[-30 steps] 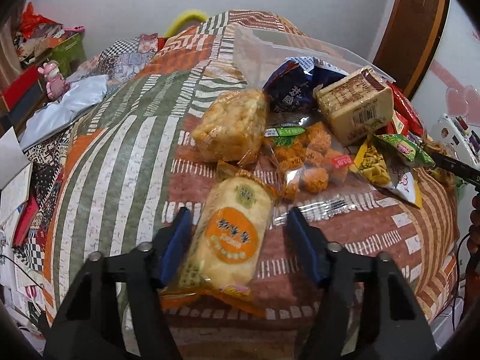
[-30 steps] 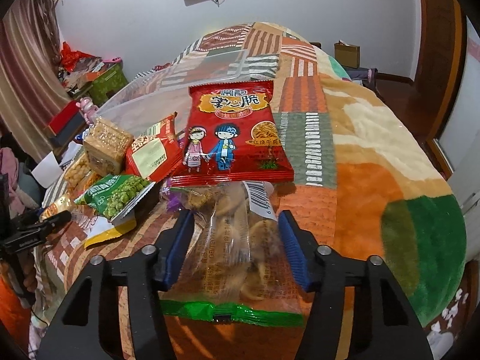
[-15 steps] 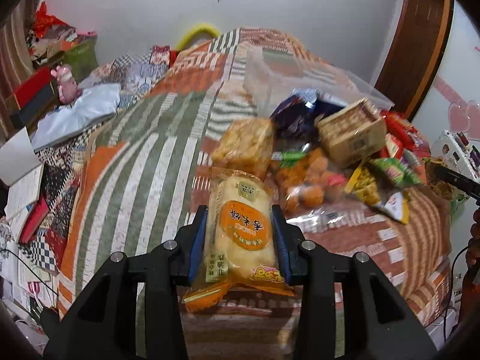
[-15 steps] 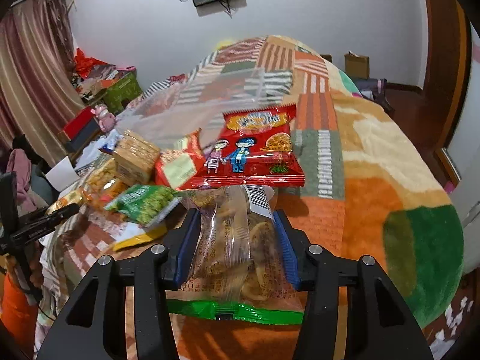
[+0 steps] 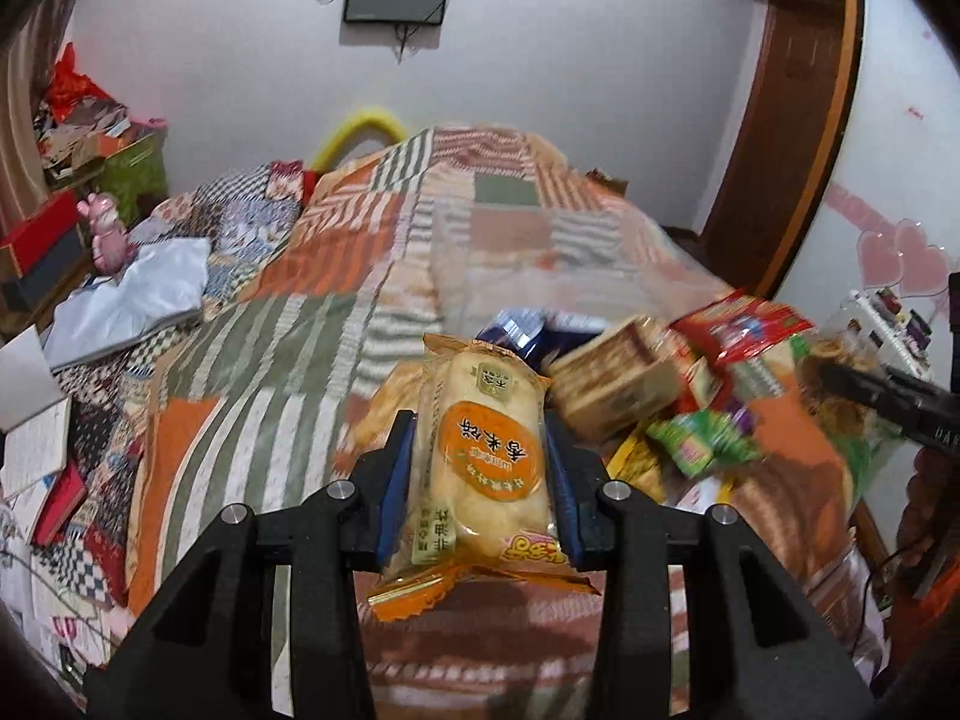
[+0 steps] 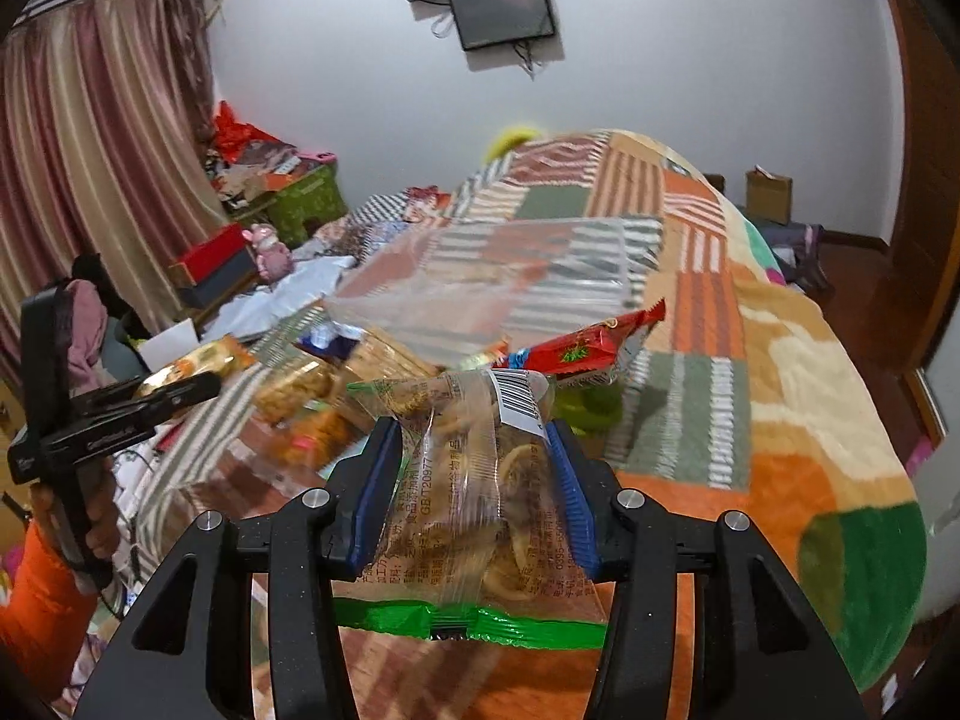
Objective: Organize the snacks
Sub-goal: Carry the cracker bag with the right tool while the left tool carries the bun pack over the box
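Now L gripper (image 5: 480,468) clamps rice-cracker pack (image 5: 483,456), R gripper (image 6: 474,480) clamps clear snack bag (image 6: 480,480).

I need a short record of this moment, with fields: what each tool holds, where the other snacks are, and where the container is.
left tool: shut on rice cracker pack, lifted above the bed
right tool: shut on clear ring snack bag, green seal at its near end
other snacks: snack pile lying on the patchwork blanket
container: clear plastic bin on the blanket, behind the pile
image quality: pile blurred by motion
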